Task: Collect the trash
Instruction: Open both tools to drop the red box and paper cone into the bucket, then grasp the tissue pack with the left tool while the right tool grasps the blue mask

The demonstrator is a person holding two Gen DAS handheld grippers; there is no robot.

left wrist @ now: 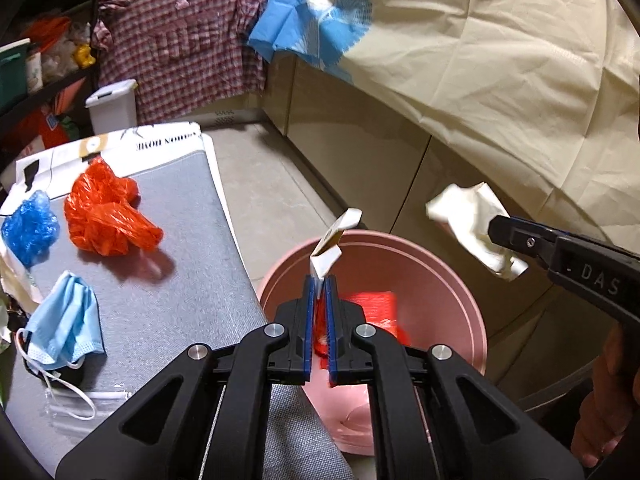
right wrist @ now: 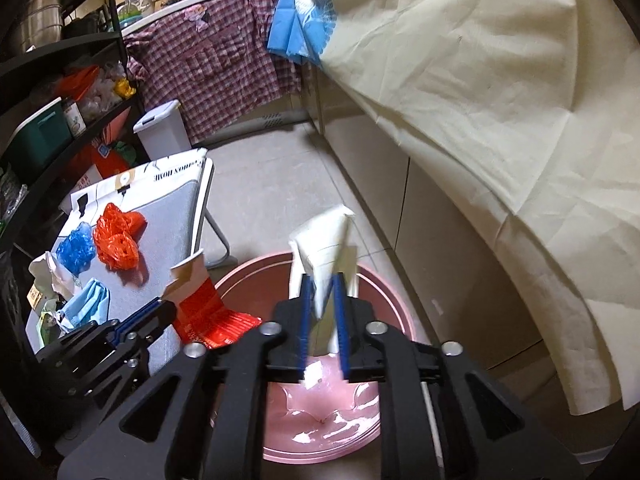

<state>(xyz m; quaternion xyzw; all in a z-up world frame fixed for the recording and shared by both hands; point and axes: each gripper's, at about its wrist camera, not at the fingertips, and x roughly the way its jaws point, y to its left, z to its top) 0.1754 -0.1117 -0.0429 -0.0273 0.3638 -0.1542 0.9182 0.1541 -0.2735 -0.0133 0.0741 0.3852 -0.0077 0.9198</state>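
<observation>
Clearly both claws hover over the pink bucket (right wrist: 384,280) so that whatever they let go falls straight in: the left gripper (left wrist: 319,280) is clenched on a flattened red-and-white paper cup (right wrist: 200,300), and the right gripper (right wrist: 322,284) is clamped on a crumpled cream paper bag (right wrist: 324,240). Left of the bucket, on the grey table (left wrist: 180,280), an orange plastic bag (left wrist: 106,212), a blue plastic bag (left wrist: 30,226) and a face mask (left wrist: 68,320) wait uncollected, within easy reach.

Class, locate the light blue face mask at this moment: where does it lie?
The light blue face mask lies on the grey board, low on the left in the left wrist view, nearer the camera than the orange plastic bag.
</observation>
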